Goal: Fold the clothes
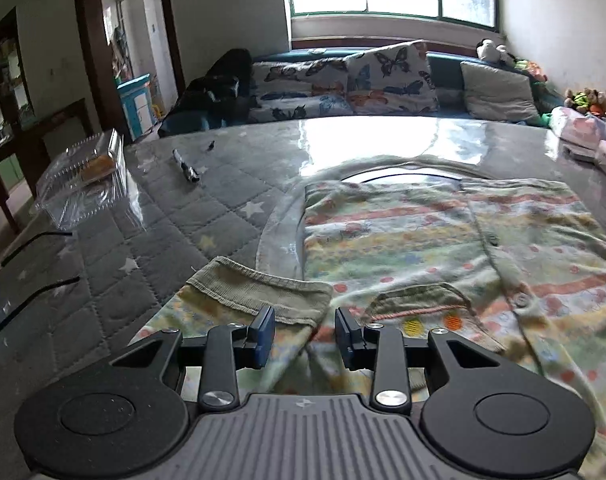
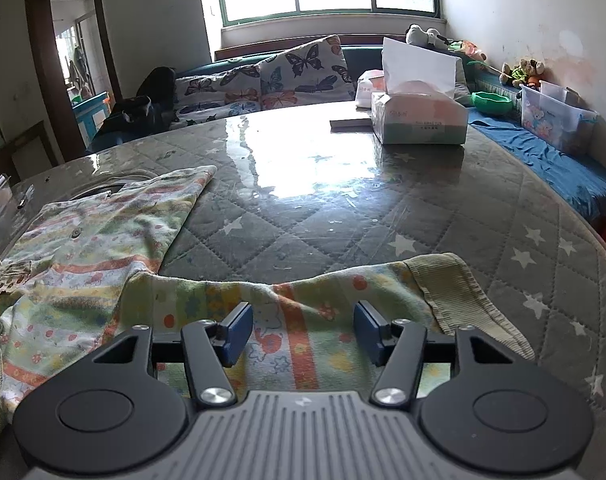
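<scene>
Both tongs tilted down, jaws parted

The left tongs [image 1: 305,330] point forward and down with a moderate gap between the blue pads [image 1: 263,334]. The right tongs [image 2: 303,332] tilt down likewise, pads [image 2: 237,334] wider apart, pressing on nothing.

Both wrist cams low, share garment [image 1: 423,232].

- One striped garment [image 1: 423,240] is lying on the counter [image 1: 163,208], showing two ribbed cuffs, one [image 1: 259,288] in the left view and one [image 2: 459,292] in the right.
- Two tools are showing, left [image 1: 305,334] and right [image 2: 303,330].
- One clear plastic container [image 1: 83,184] is sitting on the counter.
- One tissue pack [image 2: 419,120] is standing there.
- Two butterfly cushions [image 1: 391,76] [image 1: 299,76] and one plain grey cushion [image 1: 499,90] are leaning on the sofa.
</scene>
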